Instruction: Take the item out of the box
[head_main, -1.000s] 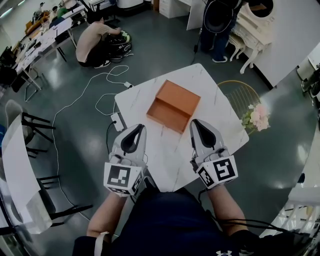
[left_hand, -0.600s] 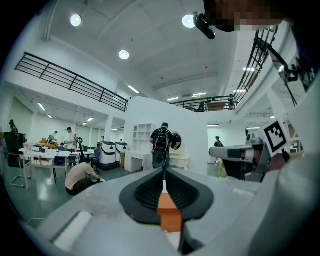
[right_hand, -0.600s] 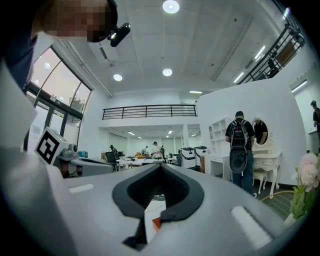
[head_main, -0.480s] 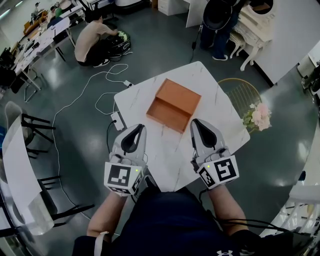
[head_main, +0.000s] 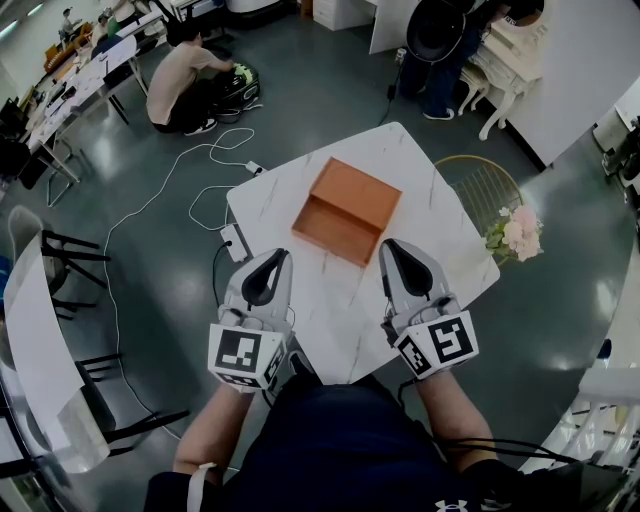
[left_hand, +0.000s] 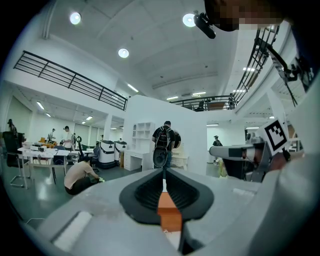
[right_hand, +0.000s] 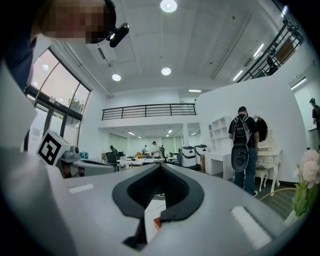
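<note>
An orange open box (head_main: 347, 210) lies on the white marble table (head_main: 430, 190), a little beyond both grippers. Its inside looks plain orange and I can make out no separate item in it. My left gripper (head_main: 283, 255) is shut and empty, near the table's front left, short of the box's near left corner. The right gripper (head_main: 388, 245) is shut and empty too, just short of the box's near right corner. In the left gripper view a strip of the box (left_hand: 168, 210) shows behind the closed left gripper (left_hand: 163, 172). The right gripper view shows the right gripper (right_hand: 161, 167) with an orange sliver (right_hand: 156, 222) low down.
A wire chair (head_main: 480, 190) with pink flowers (head_main: 515, 232) stands against the table's right side. White cables (head_main: 200, 170) and a power strip (head_main: 236, 243) lie on the floor at left. A person crouches (head_main: 185, 80) far left; another stands (head_main: 440, 40) beyond the table.
</note>
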